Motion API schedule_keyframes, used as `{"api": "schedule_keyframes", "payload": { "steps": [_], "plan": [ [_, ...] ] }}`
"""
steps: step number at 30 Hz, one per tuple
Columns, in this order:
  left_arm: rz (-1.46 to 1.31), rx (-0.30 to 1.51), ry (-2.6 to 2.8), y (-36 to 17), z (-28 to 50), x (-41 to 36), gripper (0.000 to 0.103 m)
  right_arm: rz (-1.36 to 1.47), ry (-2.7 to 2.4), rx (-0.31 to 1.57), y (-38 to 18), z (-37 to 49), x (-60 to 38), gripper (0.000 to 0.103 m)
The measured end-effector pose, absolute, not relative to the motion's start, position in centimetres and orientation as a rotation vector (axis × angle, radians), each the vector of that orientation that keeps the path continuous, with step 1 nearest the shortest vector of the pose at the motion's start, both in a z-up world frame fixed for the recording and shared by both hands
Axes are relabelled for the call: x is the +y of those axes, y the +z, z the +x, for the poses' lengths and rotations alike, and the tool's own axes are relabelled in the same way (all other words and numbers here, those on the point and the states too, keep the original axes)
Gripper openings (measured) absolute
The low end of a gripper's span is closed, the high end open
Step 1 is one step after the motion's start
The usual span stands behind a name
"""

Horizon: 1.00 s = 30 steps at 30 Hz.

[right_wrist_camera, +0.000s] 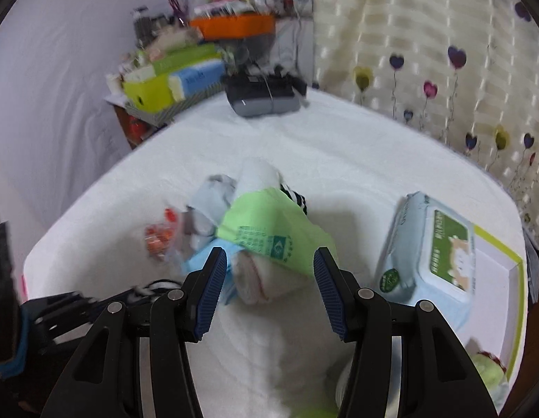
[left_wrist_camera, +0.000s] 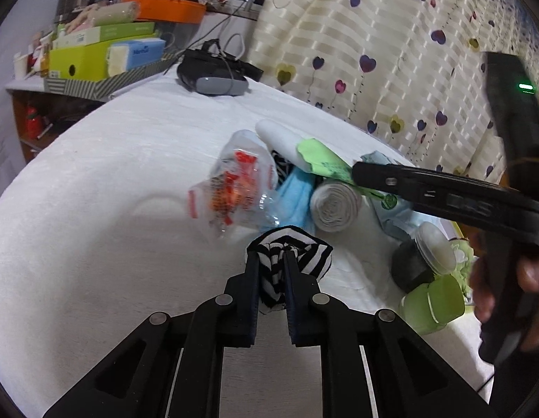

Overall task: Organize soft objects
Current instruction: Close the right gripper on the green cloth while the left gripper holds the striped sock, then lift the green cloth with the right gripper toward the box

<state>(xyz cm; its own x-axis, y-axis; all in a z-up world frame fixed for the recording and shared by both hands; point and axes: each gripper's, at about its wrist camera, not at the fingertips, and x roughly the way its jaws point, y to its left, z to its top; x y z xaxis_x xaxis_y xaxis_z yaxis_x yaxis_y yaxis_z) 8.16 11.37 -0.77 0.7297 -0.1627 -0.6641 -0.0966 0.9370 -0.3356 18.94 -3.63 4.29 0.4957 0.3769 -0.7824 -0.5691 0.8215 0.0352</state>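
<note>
Surface: white textured cloth (left_wrist_camera: 112,160) is spread over the table.
Room: heart-patterned curtain (left_wrist_camera: 391,52) is hung behind; a cluttered shelf (left_wrist_camera: 95,55) is seen at the far corner.
Counts: one wipes pack (right_wrist_camera: 433,247), one green bag (right_wrist_camera: 269,233), two striped socks.
Left gripper (left_wrist_camera: 273,254): jaws are pinched on a striped sock (left_wrist_camera: 290,247), near the pile.
Right gripper (right_wrist_camera: 269,271): jaws are spread around the green bag and a rolled towel (right_wrist_camera: 266,282).

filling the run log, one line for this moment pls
left hand-held gripper shut on striped sock | right hand-held gripper open over green bag
</note>
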Motion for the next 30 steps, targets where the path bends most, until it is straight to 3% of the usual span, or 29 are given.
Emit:
{"api": "schedule_keyframes", "payload": {
  "steps": [8,11,15,30],
  "plan": [
    [-0.384,0.757,-0.033,-1.3,8.0,12.8,0.012,-0.196,0.578,1.018,2.0,22.2,-2.8,0.053],
    [-0.391,0.757,-0.029,-1.5,7.9,13.0,0.012,-0.222,0.556,1.002,2.2,21.9,-2.6,0.021],
    [-0.394,0.757,-0.03,-1.5,7.9,13.1,0.012,-0.231,0.552,0.984,2.6,21.5,-2.9,0.007],
    [-0.357,0.693,-0.03,1.1,6.1,11.4,0.012,-0.142,0.609,0.84,6.4,16.7,-6.2,0.005]
  ]
}}
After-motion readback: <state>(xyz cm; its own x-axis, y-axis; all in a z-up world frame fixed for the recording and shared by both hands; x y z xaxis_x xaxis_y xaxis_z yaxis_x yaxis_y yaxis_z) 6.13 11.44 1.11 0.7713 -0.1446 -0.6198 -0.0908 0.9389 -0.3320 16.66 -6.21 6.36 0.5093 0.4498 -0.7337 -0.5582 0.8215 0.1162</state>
